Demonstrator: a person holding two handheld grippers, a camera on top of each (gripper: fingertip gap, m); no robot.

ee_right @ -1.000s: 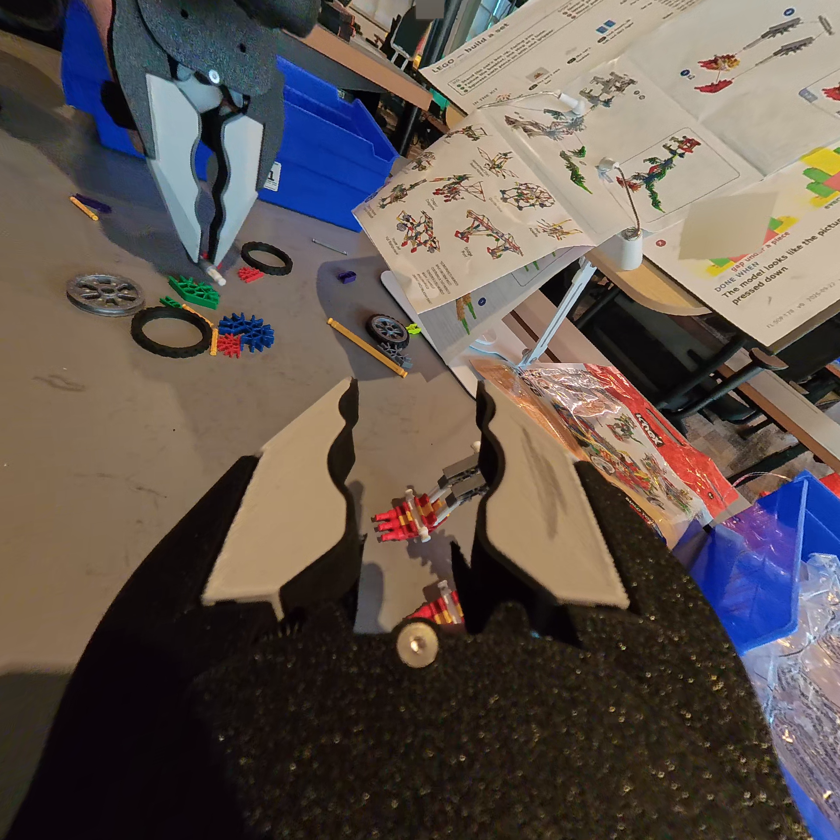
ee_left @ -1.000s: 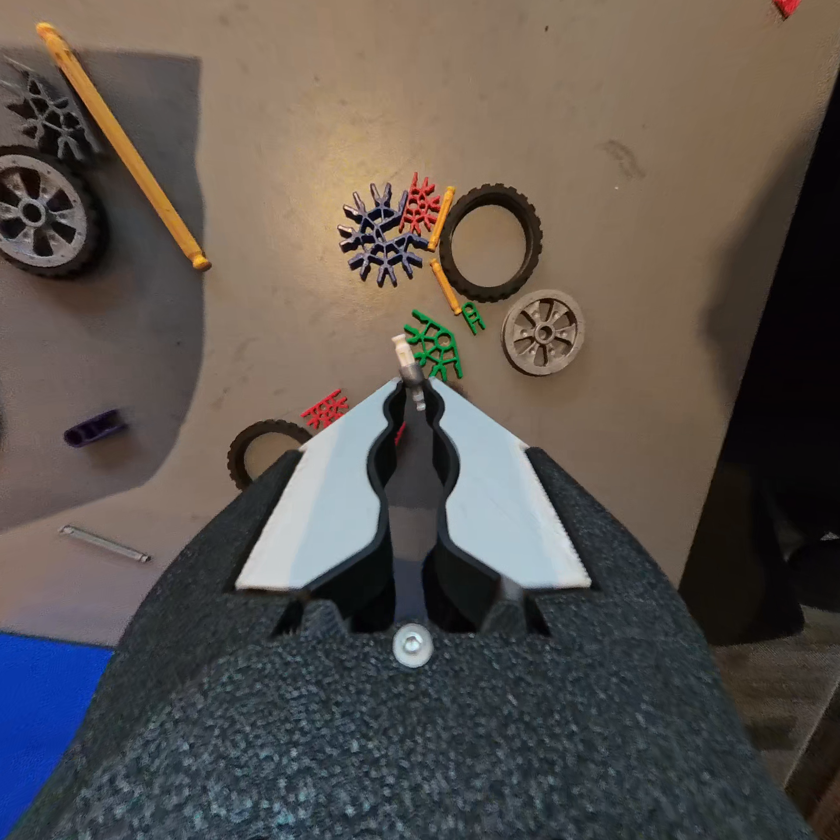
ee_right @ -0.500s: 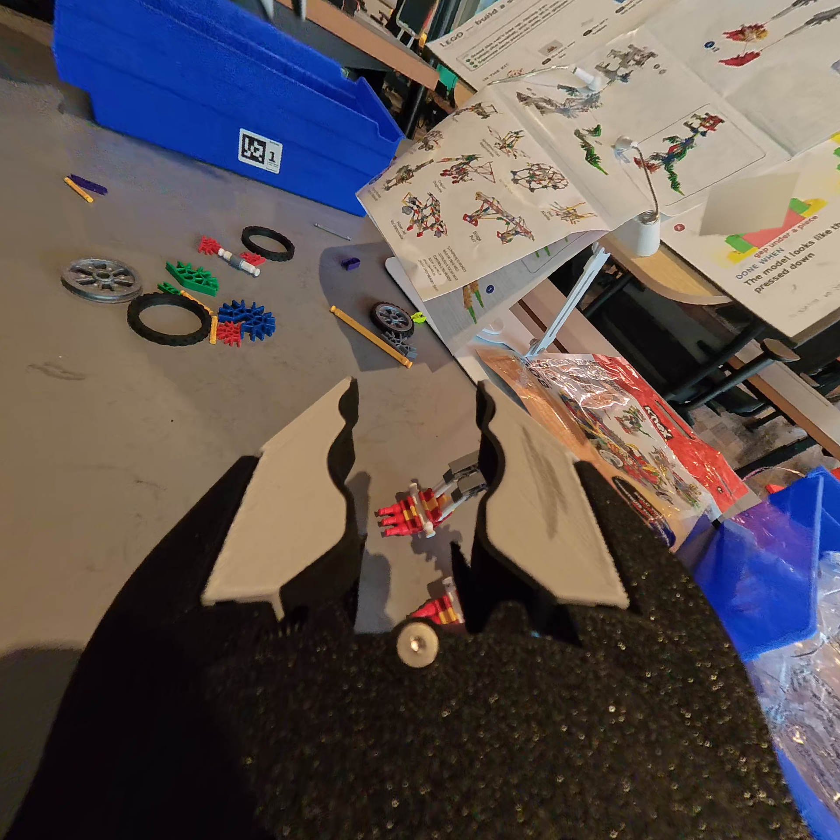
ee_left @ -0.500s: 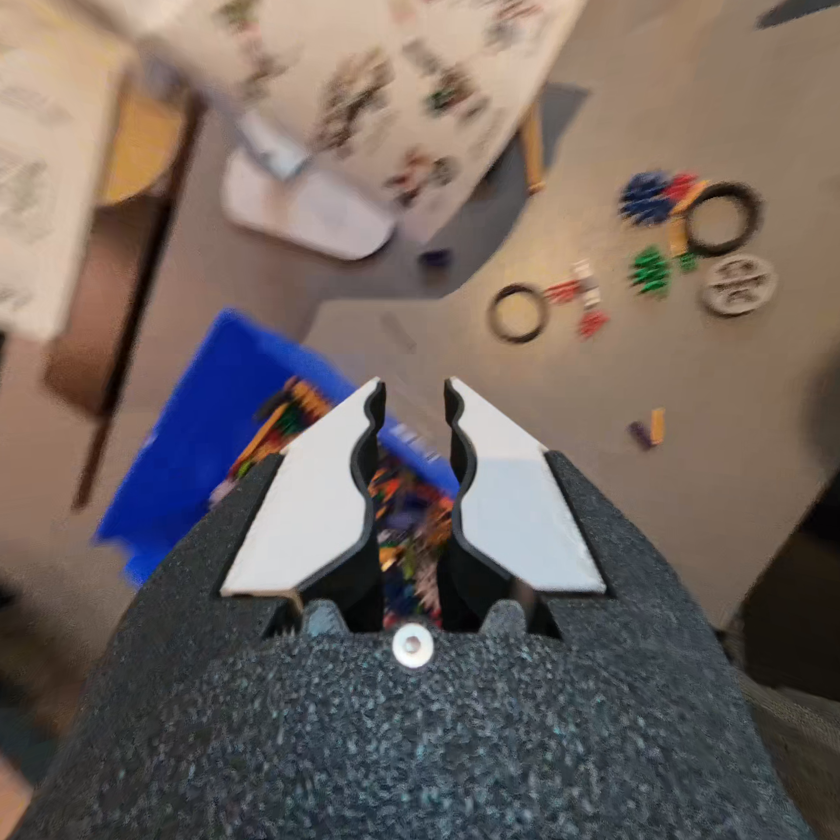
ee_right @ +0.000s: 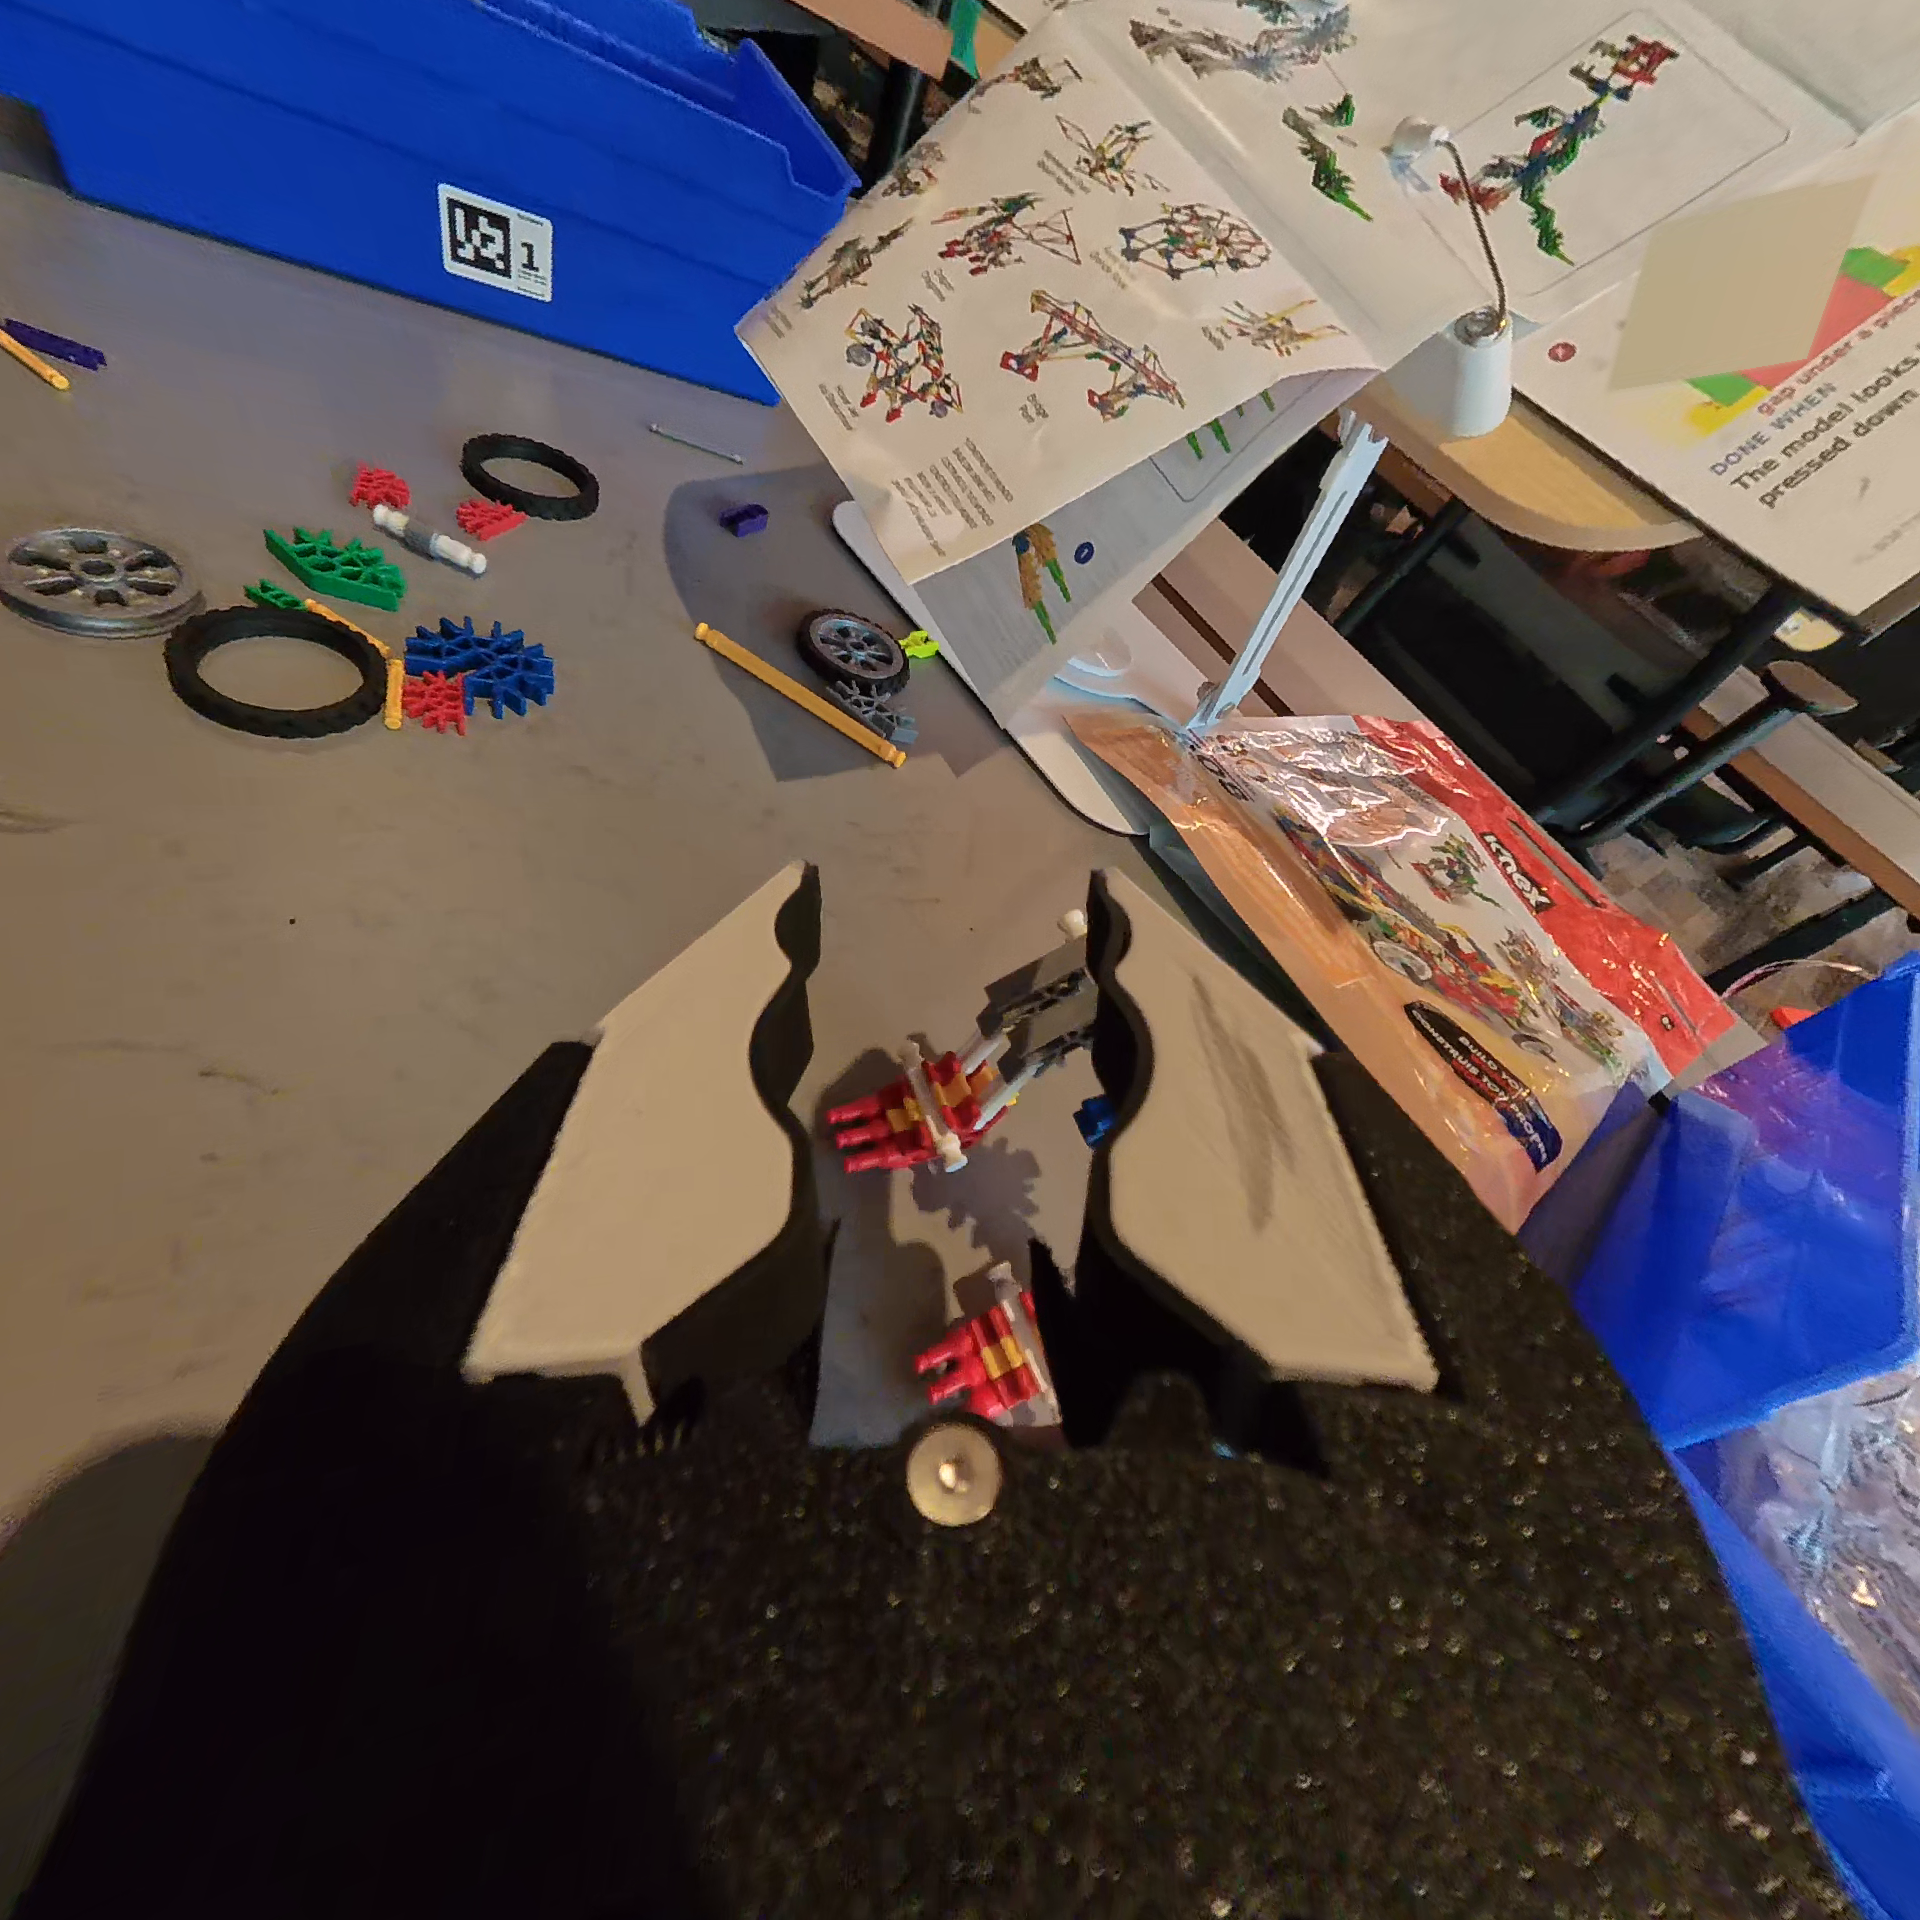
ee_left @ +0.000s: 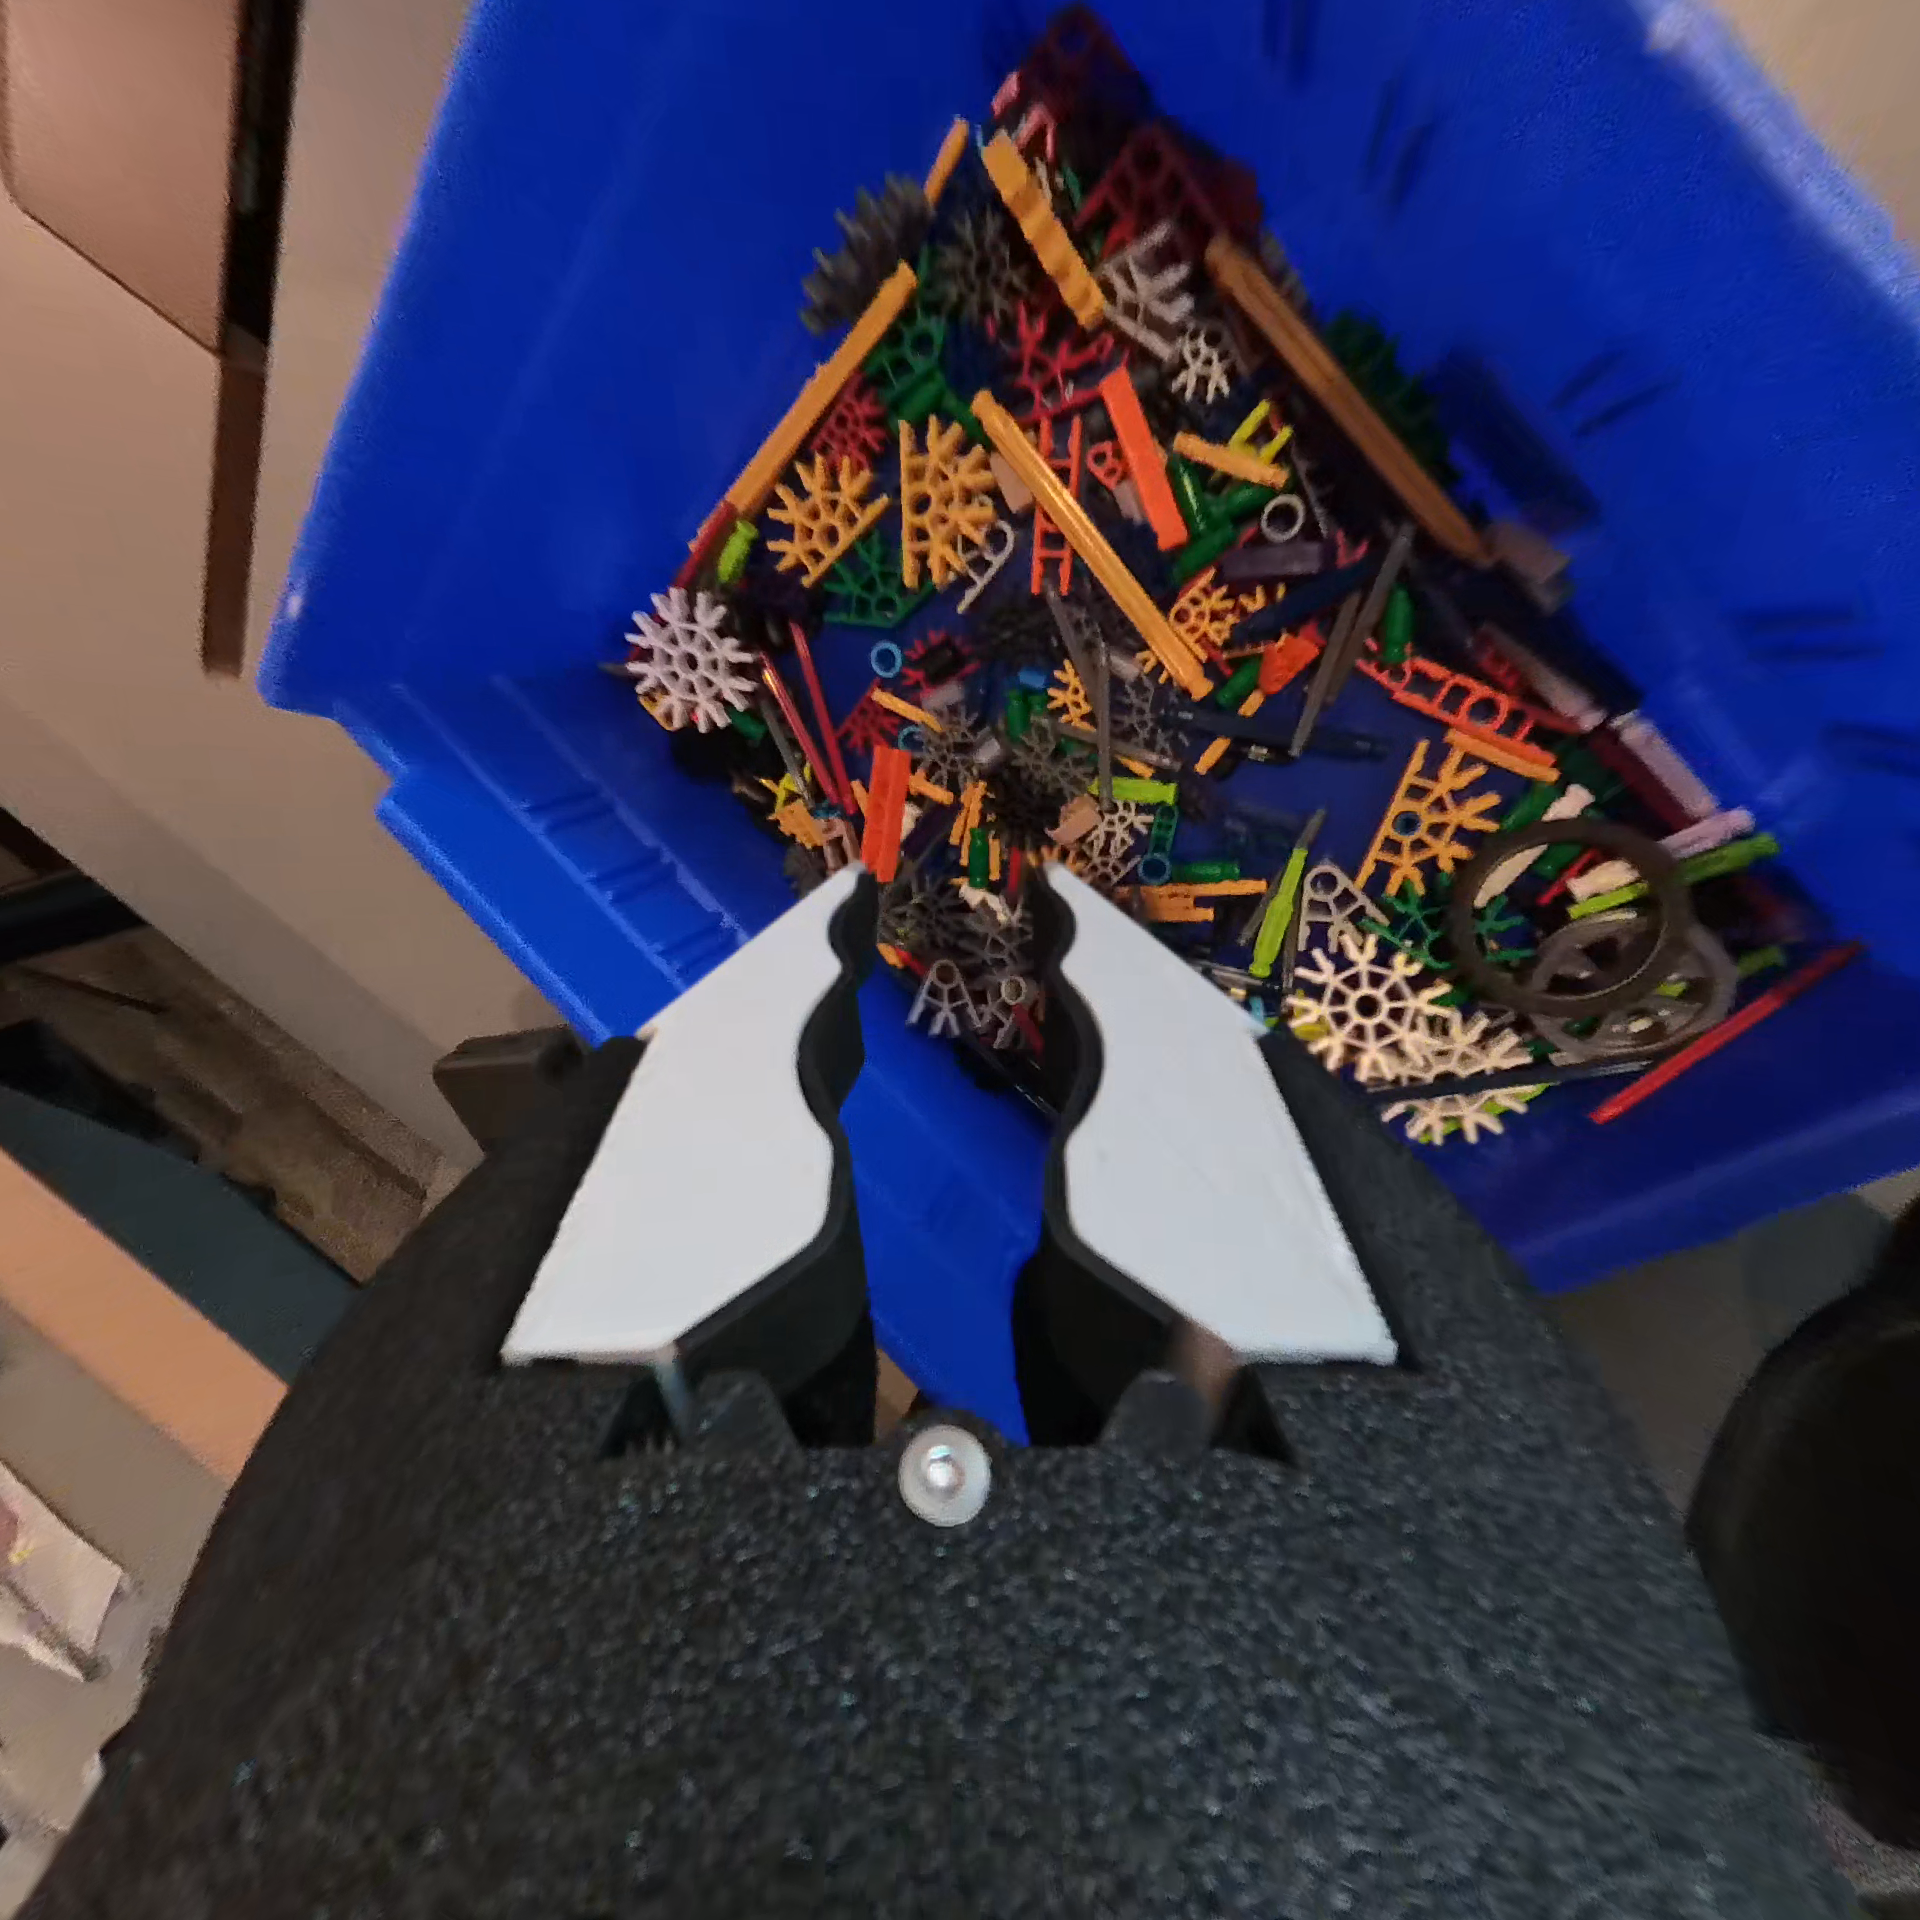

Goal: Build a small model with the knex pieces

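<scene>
My left gripper [ee_left: 951, 883] is open and empty, held above a blue bin [ee_left: 540, 343] filled with several mixed plastic construction rods and snowflake connectors [ee_left: 1049, 582]. My right gripper [ee_right: 951, 899] is open and empty above the grey table [ee_right: 312, 987]. Between its fingers lies a small built piece of red and yellow connectors with white rods and a grey part [ee_right: 940, 1101]; a second red and yellow piece [ee_right: 982, 1366] lies nearer the gripper's base. A white and grey rod piece [ee_right: 428, 538] lies on the table among loose parts.
Loose parts lie at the table's left: black tyres [ee_right: 275, 670], a grey wheel [ee_right: 99, 577], green [ee_right: 338, 561], blue [ee_right: 483, 665] and red connectors, a yellow rod [ee_right: 795, 691]. A blue bin with a tag [ee_right: 416, 177], instruction sheets [ee_right: 1060, 281], a toy bag [ee_right: 1434, 914]. Across from one pair of fingers to the other is roughly 50 centimeters. My left tips are about 35 centimeters from the grey wheel [ee_right: 99, 577], my right tips only 20 centimeters.
My left gripper let go of the white and grey rod piece on the table, opened, and swung away to hover over the blue bin of parts. My right gripper barely moved.
</scene>
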